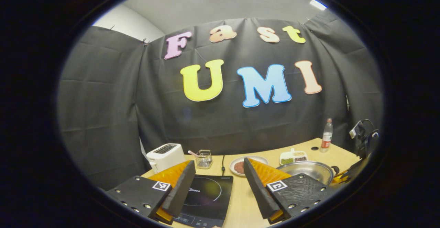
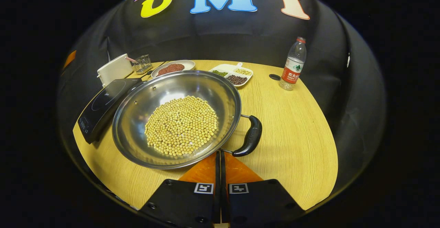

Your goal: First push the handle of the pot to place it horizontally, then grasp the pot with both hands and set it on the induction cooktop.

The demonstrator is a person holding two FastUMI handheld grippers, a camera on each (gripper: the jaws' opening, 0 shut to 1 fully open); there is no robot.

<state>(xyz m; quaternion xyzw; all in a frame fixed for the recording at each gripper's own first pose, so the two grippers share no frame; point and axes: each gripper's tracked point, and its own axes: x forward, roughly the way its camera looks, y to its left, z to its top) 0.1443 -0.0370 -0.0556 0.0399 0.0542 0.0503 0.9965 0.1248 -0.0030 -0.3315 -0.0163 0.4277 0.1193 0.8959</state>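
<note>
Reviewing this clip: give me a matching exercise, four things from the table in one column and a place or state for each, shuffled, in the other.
Things
1. pot
2. water bottle
3. left gripper
4. right gripper

Place or state
A. fingers closed together, tips by the pot's rim near its black handle
B. standing upright near the far edge of the table
C. fingers spread open, above the induction cooktop
D. holds a layer of yellow beans, sits on the table beside the cooktop

Pairs: 1-D, 2-B, 3-C, 4-A
</note>
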